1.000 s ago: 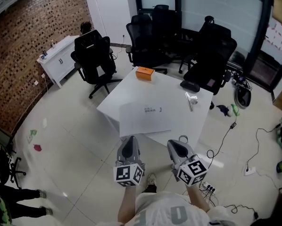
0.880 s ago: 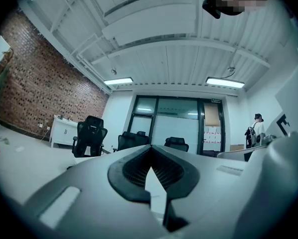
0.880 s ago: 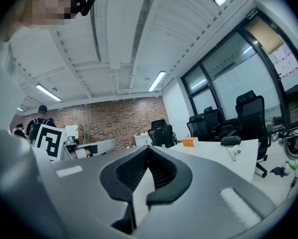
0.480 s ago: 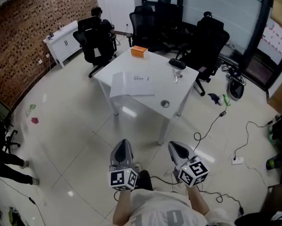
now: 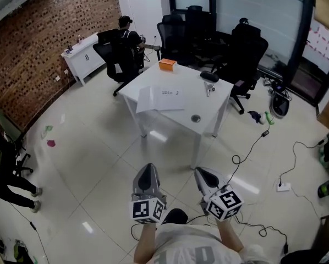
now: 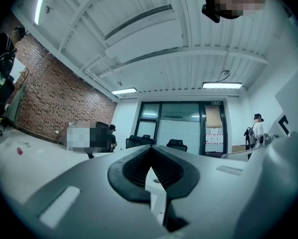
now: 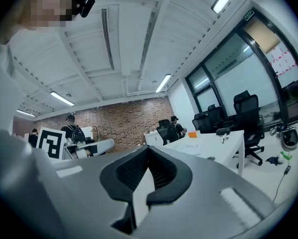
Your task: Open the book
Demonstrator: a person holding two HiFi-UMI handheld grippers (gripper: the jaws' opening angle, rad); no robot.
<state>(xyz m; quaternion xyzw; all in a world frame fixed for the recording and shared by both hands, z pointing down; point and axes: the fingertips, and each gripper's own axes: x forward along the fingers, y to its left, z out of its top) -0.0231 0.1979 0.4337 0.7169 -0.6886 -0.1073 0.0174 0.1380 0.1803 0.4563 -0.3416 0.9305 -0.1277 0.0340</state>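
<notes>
Book, place: the book (image 5: pixel 160 99) lies flat and closed on the white table (image 5: pixel 217 106). In the head view it is on the table's left half, close to the edge that faces the person.
Book to grippers: well apart. A wide stretch of tiled floor (image 5: pixel 98 164) lies between the table and both grippers. The book sits up the picture from them, roughly ahead of the gap between the two.
Left gripper: the left gripper (image 5: pixel 148 172) is held low in front of the person's body and points toward the table. In the left gripper view its jaws (image 6: pixel 150 157) are closed tip to tip, with nothing between the ribbed pads and nothing touched.
Right gripper: the right gripper (image 5: pixel 207 176) is beside the left one at the same height. In the right gripper view its jaws (image 7: pixel 148 158) are likewise pressed together and empty, and the table (image 7: pixel 223 142) stands far off to the right.
Book, axis: its long side runs across the head view from left to right, slightly askew to the table's edges. A small dark print shows on the white cover. Which edge is the spine cannot be told.
Also on the table: an orange box (image 5: pixel 167 65) at the far corner and a black object (image 5: pixel 209 76) by the right edge, both apart from the book.
</notes>
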